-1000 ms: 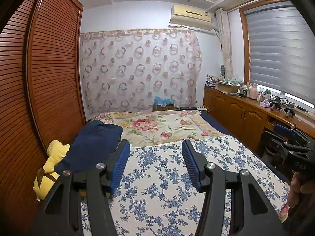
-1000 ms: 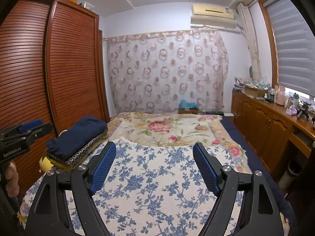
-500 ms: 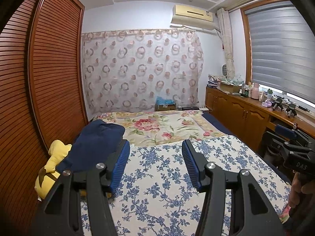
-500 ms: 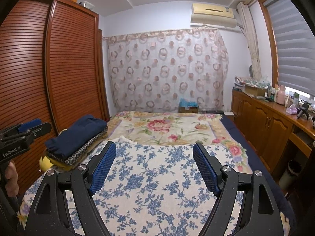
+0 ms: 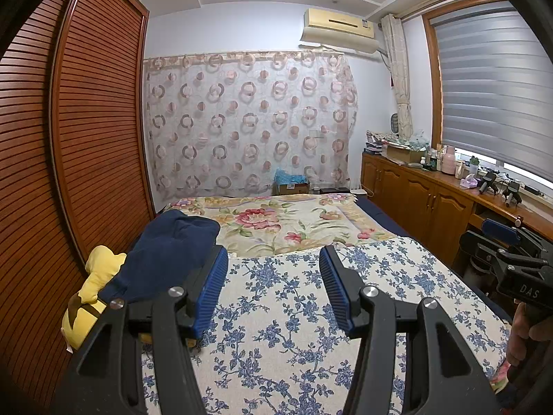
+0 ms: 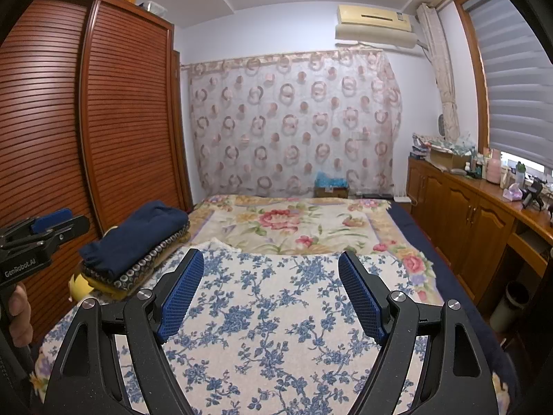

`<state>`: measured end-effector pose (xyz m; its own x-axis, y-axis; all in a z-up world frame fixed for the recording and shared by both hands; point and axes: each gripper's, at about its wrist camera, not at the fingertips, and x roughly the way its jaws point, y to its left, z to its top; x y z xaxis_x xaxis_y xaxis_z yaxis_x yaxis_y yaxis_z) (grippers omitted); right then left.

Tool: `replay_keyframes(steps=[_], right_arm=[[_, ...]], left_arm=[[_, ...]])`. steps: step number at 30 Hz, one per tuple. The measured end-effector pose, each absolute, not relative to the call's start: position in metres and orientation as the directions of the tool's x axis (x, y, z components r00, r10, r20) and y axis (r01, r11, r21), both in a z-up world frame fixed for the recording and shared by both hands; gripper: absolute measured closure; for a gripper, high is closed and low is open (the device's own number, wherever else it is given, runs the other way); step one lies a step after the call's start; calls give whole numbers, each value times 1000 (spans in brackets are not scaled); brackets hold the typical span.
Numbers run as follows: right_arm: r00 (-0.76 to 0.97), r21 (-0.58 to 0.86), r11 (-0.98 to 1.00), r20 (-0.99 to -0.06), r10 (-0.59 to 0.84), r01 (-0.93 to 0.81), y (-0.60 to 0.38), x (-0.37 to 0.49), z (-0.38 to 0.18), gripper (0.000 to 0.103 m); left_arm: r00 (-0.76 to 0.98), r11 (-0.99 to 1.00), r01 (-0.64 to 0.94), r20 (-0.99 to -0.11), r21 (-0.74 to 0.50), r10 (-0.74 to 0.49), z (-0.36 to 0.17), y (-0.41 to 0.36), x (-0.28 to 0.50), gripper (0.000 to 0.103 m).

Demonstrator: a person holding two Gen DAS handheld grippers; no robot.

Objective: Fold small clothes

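A white cloth with blue flowers (image 5: 293,328) (image 6: 276,328) lies spread flat on the bed under both grippers. My left gripper (image 5: 273,254) hangs open above it, with nothing between its blue pads. My right gripper (image 6: 271,255) is open wider, also with nothing in it, over the same cloth. At the bed's left edge sits a stack of folded clothes, with a navy piece (image 5: 169,252) (image 6: 134,235) on top. Under that lie a dark patterned piece (image 6: 152,263) and something yellow (image 5: 100,276).
A flowered blanket (image 5: 283,221) covers the far half of the bed. A slatted wooden wardrobe (image 5: 86,138) runs along the left. Wooden cabinets (image 6: 466,214) with clutter on top line the right wall under the window. A patterned curtain (image 6: 293,121) hangs at the back.
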<state>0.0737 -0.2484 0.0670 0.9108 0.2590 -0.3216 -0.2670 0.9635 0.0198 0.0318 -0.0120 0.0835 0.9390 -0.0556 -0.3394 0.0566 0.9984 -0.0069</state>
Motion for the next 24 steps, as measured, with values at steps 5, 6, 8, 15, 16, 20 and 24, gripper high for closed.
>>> replay_keyframes(steps=[5, 6, 8, 15, 16, 20, 24], right_arm=[[911, 19, 964, -322, 257, -266, -248, 74, 67, 21], [911, 20, 963, -322, 259, -267, -249, 74, 67, 21], [911, 20, 964, -322, 259, -267, -249, 74, 67, 21], [911, 19, 964, -322, 258, -266, -249, 74, 67, 21], [911, 20, 963, -322, 260, -267, -249, 74, 68, 21], [911, 20, 964, -322, 258, -266, -249, 74, 68, 21], [911, 20, 964, -322, 258, -266, -249, 74, 68, 21]], left_arm=[[939, 998, 58, -338, -7, -56, 83, -12, 32, 49], [939, 998, 57, -338, -7, -56, 83, -12, 32, 49], [940, 998, 56, -337, -7, -55, 84, -12, 32, 49], [941, 999, 53, -334, -6, -52, 84, -7, 34, 49], [941, 999, 51, -334, -6, -50, 84, -7, 34, 49], [941, 999, 51, -333, -7, -51, 84, -5, 35, 49], [941, 999, 51, -334, -6, -50, 85, -4, 34, 49]])
